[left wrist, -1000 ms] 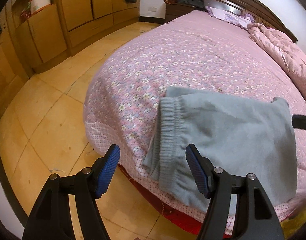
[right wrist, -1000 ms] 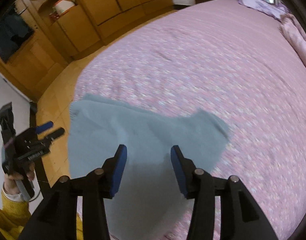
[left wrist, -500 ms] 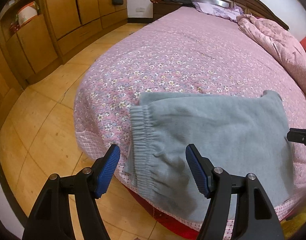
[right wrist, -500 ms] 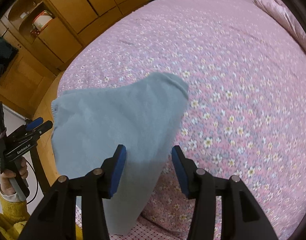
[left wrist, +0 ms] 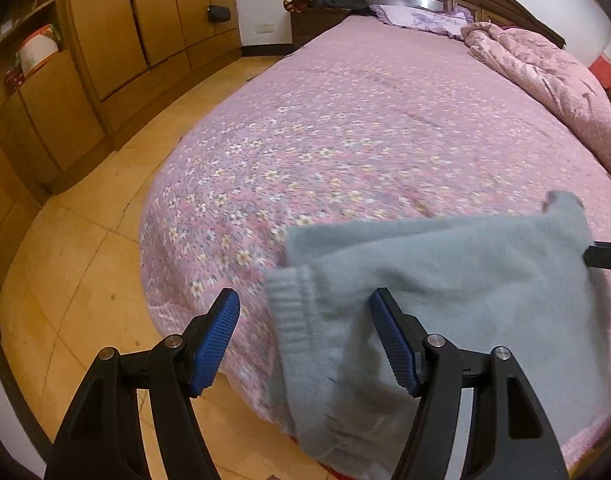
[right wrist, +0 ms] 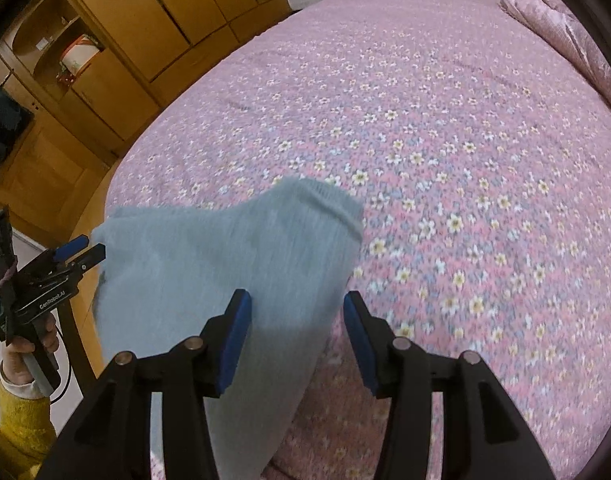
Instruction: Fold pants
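Note:
Light grey-blue pants (left wrist: 457,292) lie folded on the near corner of the bed, elastic waistband toward the left and hanging over the bed's edge. My left gripper (left wrist: 305,336) is open and empty, hovering just before the waistband. In the right wrist view the pants (right wrist: 225,264) lie flat with a cuff end pointing up the bed. My right gripper (right wrist: 295,340) is open and empty over the pants' near right part. The left gripper also shows in the right wrist view (right wrist: 65,260), held in a hand at the far left.
The bed (left wrist: 365,120) has a pink flowered cover. A pink quilt (left wrist: 553,68) is bunched along its right side, pillows at the headboard. Wooden wardrobes (left wrist: 105,40) line the left wall. Tiled floor (left wrist: 65,260) lies left of the bed.
Both grippers stay open and empty. The left view has swung left and pulled back, so the pants sit lower and further right. The right view has shifted slightly; the pants lie unmoved.

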Demonstrator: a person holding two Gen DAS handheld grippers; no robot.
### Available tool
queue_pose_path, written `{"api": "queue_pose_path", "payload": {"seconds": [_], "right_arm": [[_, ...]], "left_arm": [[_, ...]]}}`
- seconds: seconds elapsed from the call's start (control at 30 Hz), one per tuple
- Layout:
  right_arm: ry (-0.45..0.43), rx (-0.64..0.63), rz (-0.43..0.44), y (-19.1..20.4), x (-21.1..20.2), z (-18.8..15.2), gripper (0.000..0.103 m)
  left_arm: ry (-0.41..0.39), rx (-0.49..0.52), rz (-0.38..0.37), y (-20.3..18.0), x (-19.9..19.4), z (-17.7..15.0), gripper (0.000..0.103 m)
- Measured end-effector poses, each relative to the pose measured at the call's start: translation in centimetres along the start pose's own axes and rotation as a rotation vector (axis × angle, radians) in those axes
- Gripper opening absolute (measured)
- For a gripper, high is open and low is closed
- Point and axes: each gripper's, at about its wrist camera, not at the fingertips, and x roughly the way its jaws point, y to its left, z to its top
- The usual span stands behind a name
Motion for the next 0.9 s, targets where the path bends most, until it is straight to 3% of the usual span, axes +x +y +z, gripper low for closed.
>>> {"api": "queue_pose_path", "payload": {"seconds": [0.33, 0.5, 0.57, 0.6, 0.63, 0.67, 0.7, 0.73, 0.77, 0.9], "right_arm": [[-0.020, 0.015, 0.048, -0.5, 2.0, 0.9, 0.060], [-0.051, 0.012, 0.072, -0.4, 2.2, 0.8, 0.063], [-0.059, 0.008, 0.091, -0.2, 2.4, 1.1, 0.063], [-0.064, 0.012, 0.104, -0.1, 2.5, 1.3, 0.062], [-0.068, 0.018, 0.115, -0.2, 2.7, 1.5, 0.056], [-0.070, 0.024, 0.128, -0.2, 2.8, 1.7, 0.037], [-0.071, 0.027, 0.142, -0.2, 2.9, 1.9, 0.027], [-0.070, 0.029, 0.161, 0.0, 2.7, 1.7, 0.021], [-0.082, 0.032, 0.179, 0.1, 2.3, 1.6, 0.020], [-0.160, -0.002, 0.224, 1.0, 0.0, 1.9, 0.019]], "left_arm": [[0.029, -0.029, -0.112, 1.8, 3.6, 0.5, 0.078], [0.052, -0.166, -0.228, 3.2, 4.8, 0.2, 0.077], [0.051, -0.204, -0.270, 3.4, 4.8, -0.1, 0.069], [0.046, -0.205, -0.286, 3.4, 4.8, -0.1, 0.059], [0.032, -0.196, -0.310, 3.2, 4.6, -0.2, 0.049], [0.020, -0.185, -0.319, 3.0, 4.4, -0.3, 0.047], [0.007, -0.177, -0.312, 2.9, 4.2, -0.4, 0.043], [-0.003, -0.168, -0.325, 2.7, 3.8, -0.6, 0.026], [-0.010, -0.170, -0.360, 2.5, 3.4, -0.7, 0.019], [-0.064, -0.150, -0.323, 1.7, 1.7, -0.1, 0.015]]}}
